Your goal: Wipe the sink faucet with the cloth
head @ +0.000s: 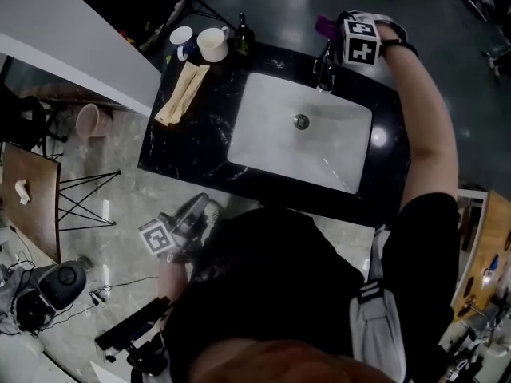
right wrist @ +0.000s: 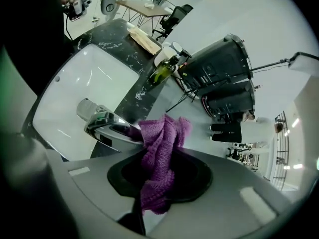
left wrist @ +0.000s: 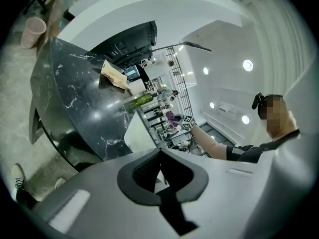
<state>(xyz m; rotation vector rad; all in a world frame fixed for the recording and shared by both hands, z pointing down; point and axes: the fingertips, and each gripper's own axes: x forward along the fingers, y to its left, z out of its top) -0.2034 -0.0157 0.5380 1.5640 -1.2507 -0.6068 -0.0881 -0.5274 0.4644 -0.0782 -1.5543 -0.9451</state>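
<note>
My right gripper [head: 339, 37] is at the back edge of the black counter, shut on a purple knitted cloth [head: 323, 25]. In the right gripper view the cloth [right wrist: 160, 143] bunches out between the jaws and touches the rear of the chrome faucet [right wrist: 102, 121]. The faucet [head: 324, 69] stands behind the white sink basin [head: 271, 102]. My left gripper [head: 194, 212] hangs low in front of the counter, off its near edge, away from the sink. Its jaws [left wrist: 159, 176] are shut with nothing between them.
Two cups [head: 182, 38] [head: 213, 44] and a dark bottle [head: 242, 37] stand at the counter's back left. A folded beige bag [head: 182, 94] lies left of the basin. A pink bin [head: 92, 120] and a wooden table [head: 32, 198] are on the floor side, left.
</note>
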